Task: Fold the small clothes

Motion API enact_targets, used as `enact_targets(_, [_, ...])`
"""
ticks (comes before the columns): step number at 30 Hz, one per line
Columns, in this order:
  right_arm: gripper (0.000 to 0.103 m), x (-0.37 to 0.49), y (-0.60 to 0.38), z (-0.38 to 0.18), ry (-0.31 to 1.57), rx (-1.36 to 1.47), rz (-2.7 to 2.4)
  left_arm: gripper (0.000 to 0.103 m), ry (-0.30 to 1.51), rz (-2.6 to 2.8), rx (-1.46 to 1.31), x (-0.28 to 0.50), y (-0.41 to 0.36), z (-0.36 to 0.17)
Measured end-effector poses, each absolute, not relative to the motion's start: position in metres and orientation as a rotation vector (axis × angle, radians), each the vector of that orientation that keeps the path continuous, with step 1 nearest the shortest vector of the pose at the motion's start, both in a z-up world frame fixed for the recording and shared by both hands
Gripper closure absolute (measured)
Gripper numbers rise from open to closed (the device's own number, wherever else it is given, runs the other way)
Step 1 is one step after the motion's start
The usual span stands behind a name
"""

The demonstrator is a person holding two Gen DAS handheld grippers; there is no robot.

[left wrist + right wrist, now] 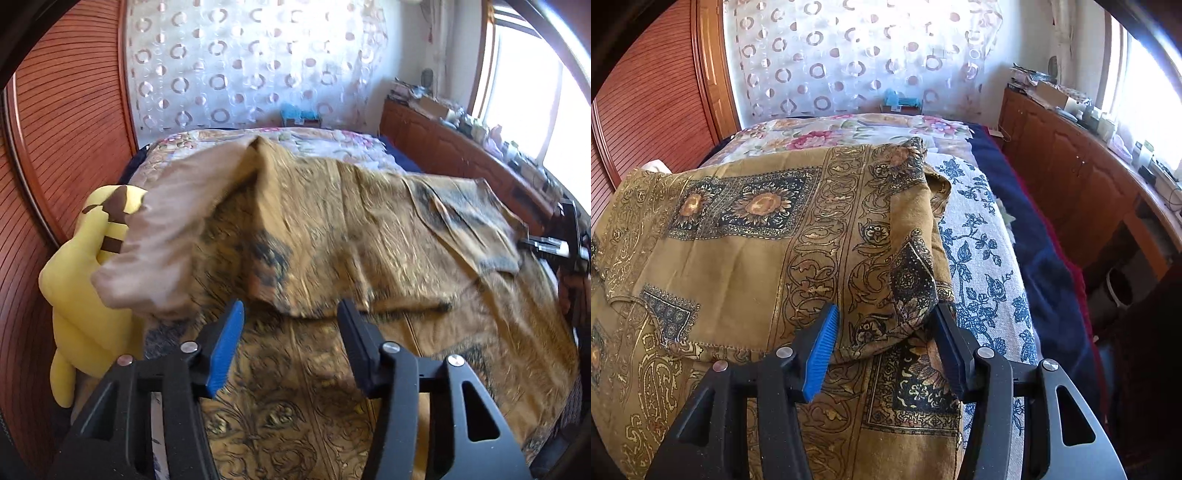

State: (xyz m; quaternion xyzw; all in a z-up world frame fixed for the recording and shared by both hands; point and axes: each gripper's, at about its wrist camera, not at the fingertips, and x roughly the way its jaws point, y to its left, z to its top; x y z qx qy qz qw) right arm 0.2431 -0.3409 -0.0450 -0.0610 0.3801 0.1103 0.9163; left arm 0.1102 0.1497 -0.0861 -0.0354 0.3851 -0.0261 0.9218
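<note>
A gold and black patterned cloth (332, 229) lies spread over the bed (982, 236), its far part doubled back on itself so a hemmed edge runs across the near half. The left gripper (290, 332) hangs just above the cloth near that folded edge, jaws wide apart and holding nothing. One pale flap (166, 229) of the cloth on the left side is lifted and blurred, right in front of a yellow plush toy (85, 280) leaning by the wooden wardrobe (62, 122). The right gripper (886, 332) sits low at the cloth's right side, jaws also spread, with a bunched fold (908, 288) of the fabric lying between the fingers, ungripped. A blue-flowered bedspread (979, 266) shows beside the cloth.
</note>
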Motion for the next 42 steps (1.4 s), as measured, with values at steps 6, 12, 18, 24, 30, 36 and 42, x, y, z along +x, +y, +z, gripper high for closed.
enact_targets(6, [0.049,0.242,-0.340,-0.044,0.780,-0.129,0.223,0.062,0.801,-0.017,-0.048,0.130,0.153,-0.088])
enact_targets(12, [0.049,0.242,-0.340,-0.045,0.779,-0.129,0.223,0.070,0.841,-0.006,-0.073,0.148,0.158,-0.101])
enact_targets(18, [0.049,0.242,-0.339,-0.045,0.778,-0.133,0.220,0.086,0.820,0.032,-0.065,0.150,0.156,-0.100])
enact_targets(24, [0.049,0.242,-0.339,-0.045,0.777,-0.133,0.220,0.086,0.853,0.024,-0.084,0.155,0.156,-0.105])
enact_targets(30, [0.049,0.242,-0.339,-0.045,0.774,-0.132,0.219,0.099,0.816,0.010,-0.065,0.151,0.149,-0.101])
enact_targets(36, [0.049,0.242,-0.339,-0.046,0.774,-0.132,0.219,0.100,0.732,-0.015,-0.068,0.139,0.139,-0.078])
enact_targets(42, [0.049,0.242,-0.339,-0.046,0.773,-0.132,0.219,0.100,0.730,-0.016,-0.089,0.142,0.141,-0.078])
